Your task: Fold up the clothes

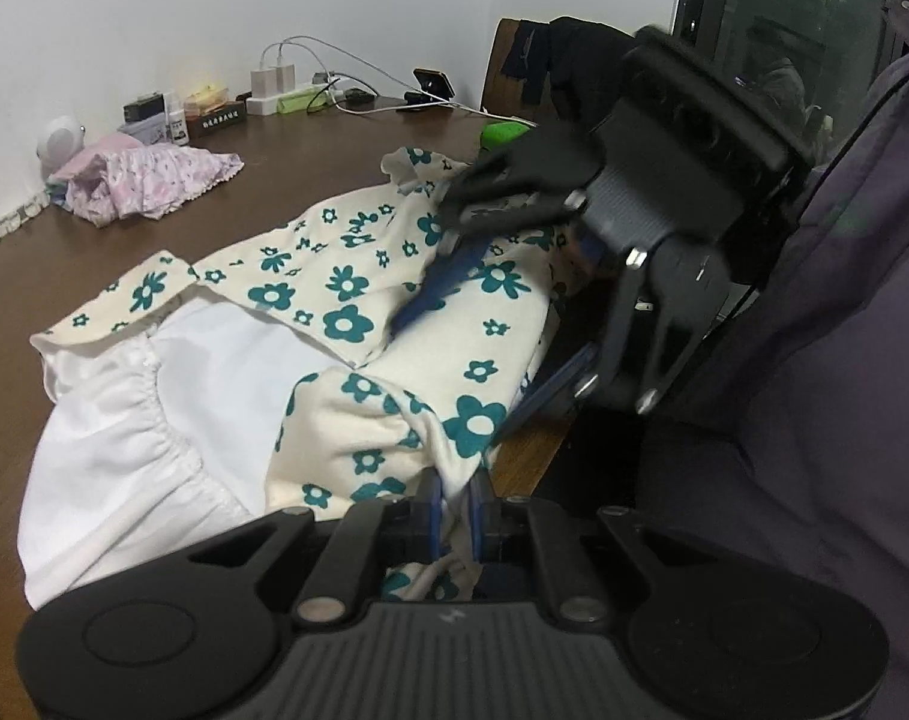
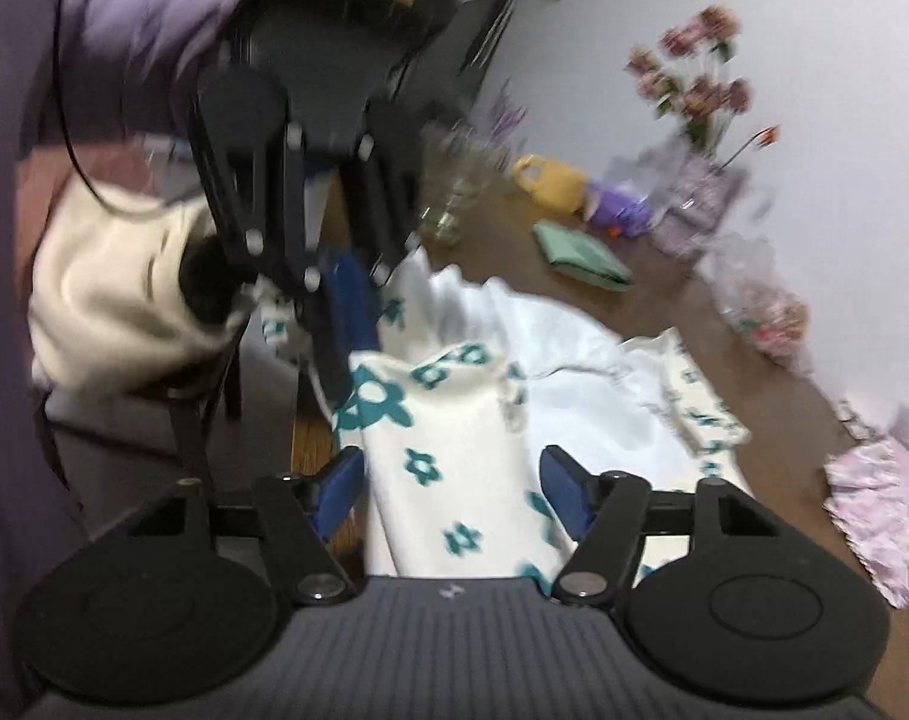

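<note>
So the cream cotton garment with teal flower print and white lining is spread on the dark brown wooden table, bunched up near the front edge. The left gripper has its blue fingers pinched narrow on a gathered fold of that fabric. The right gripper has its fingers spread wide, one on each side of a floral fold without clamping it (that view is pretty blurry). Further back there's a crumpled pink ruffled garment lying well apart from the floral one.
</note>
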The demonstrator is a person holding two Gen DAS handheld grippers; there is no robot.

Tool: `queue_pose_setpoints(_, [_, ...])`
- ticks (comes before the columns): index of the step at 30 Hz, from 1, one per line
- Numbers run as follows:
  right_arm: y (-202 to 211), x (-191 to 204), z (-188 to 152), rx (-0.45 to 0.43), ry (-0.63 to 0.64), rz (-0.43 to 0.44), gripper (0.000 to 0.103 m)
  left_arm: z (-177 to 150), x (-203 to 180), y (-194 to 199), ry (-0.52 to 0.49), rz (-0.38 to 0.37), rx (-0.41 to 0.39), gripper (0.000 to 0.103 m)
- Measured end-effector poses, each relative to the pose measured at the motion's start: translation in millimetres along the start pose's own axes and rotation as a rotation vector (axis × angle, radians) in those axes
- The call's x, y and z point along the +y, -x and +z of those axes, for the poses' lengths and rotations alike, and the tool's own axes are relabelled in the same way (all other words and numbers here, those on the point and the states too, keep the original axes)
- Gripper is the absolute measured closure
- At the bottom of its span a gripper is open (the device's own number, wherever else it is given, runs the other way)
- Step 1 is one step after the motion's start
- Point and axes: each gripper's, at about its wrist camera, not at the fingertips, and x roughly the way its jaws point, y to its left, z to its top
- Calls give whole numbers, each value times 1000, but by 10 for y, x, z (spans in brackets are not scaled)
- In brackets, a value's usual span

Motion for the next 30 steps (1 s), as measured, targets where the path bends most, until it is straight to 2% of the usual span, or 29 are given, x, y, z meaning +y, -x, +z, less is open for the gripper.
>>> queue_pose_setpoints(1, [-58,-32,13,12,-16,38,80,-11,-23,-2,-5,24,-2,92])
queue_pose_setpoints(2, [-112,-84,16,34,-58,85,92,-22,-46,-3,-10,48,-4,86])
queue_pose_setpoints(3, [-116,-147,8,38,-111,127,98,-55,-97,20,-24,91,-13,82])
queue_pose_setpoints(5, [-57,-325,-36,11,-256,224,99,-129,-209,76,-54,186,-33,42])
queue_pose_setpoints(7, [37,-569,-132,-42,-439,328,99,-227,-330,105,-117,271,-52,29])
queue_pose_setpoints(8, [73,-675,-190,-57,-511,359,99,-277,-391,118,-149,312,-61,29])
queue_pose_setpoints(10, [136,-856,-291,-79,-636,411,99,-333,-373,76,-154,310,-28,30])
queue_pose_setpoints(11, [162,-907,-330,-83,-677,424,99,-359,-357,52,-153,305,-9,39])
queue_pose_setpoints(12, [166,-937,-368,-79,-709,428,99,-384,-341,27,-152,301,10,43])
queue_pose_setpoints(14, [157,-986,-439,-64,-769,429,99,-388,-214,71,-101,245,11,67])
queue_pose_setpoints(15, [152,-1010,-475,-56,-799,429,99,-379,-165,104,-97,245,19,88])
queue_pose_setpoints(17, [101,-1040,-532,-31,-849,420,99,-359,-74,173,-100,257,38,90])
queue_pose_setpoints(19, [73,-1037,-571,-27,-871,416,99,-316,11,271,-143,331,54,88])
queue_pose_setpoints(22, [65,-1022,-597,-19,-883,396,99,-226,220,399,-177,565,70,85])
queue_pose_setpoints(24, [70,-1046,-626,-23,-906,377,99,-156,361,489,-141,683,53,81])
queue_pose_setpoints(27, [68,-1087,-684,-33,-943,356,99,-83,326,707,-55,658,-81,73])
queue_pose_setpoints(28, [66,-1090,-698,-31,-947,346,99,-77,253,766,-21,589,-152,58])
queue_pose_setpoints(29, [57,-1083,-703,-27,-943,337,99,-78,172,785,-3,518,-206,37])
queue_pose_setpoints(30, [41,-1073,-700,-25,-938,335,99,-93,71,741,-17,447,-242,28])
